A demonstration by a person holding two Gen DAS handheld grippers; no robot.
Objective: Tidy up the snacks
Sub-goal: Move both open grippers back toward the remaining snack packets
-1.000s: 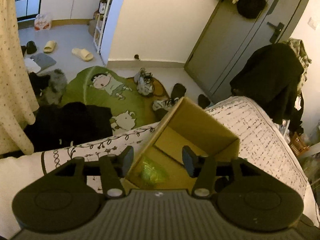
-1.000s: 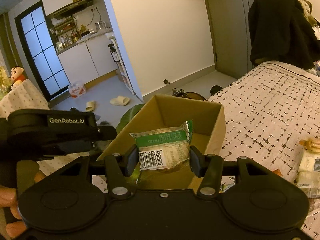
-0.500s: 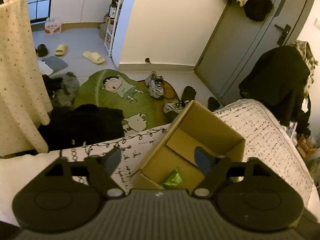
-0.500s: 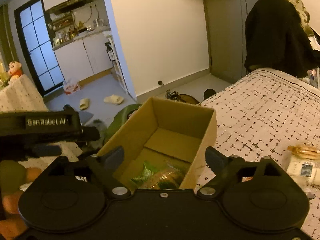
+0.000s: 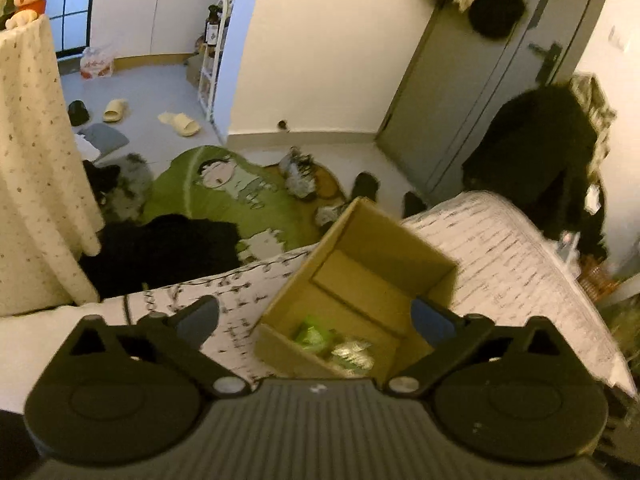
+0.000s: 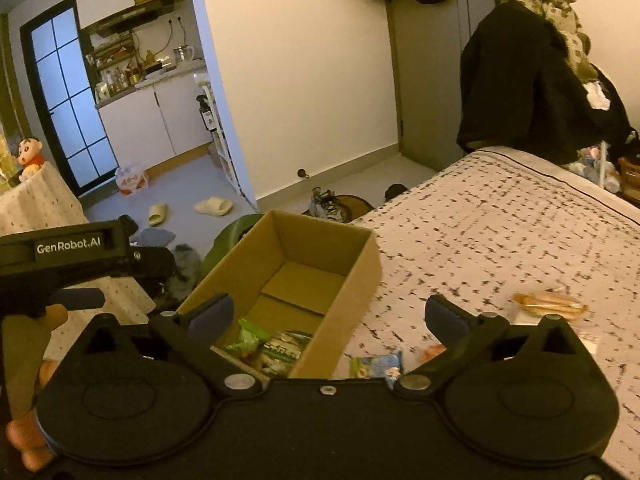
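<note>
Two snack packets in box, grippers opening

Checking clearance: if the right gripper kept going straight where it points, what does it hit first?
Probably the cardboard box. The right gripper, jaws opening with nothing between them, aims at its open top, likely meeting the snack packets inside. Depth is unclear.

Right gripper jaws opening, nothing between them. Open brown cardboard box on patterned bedspread holds green snack packets.
</note>
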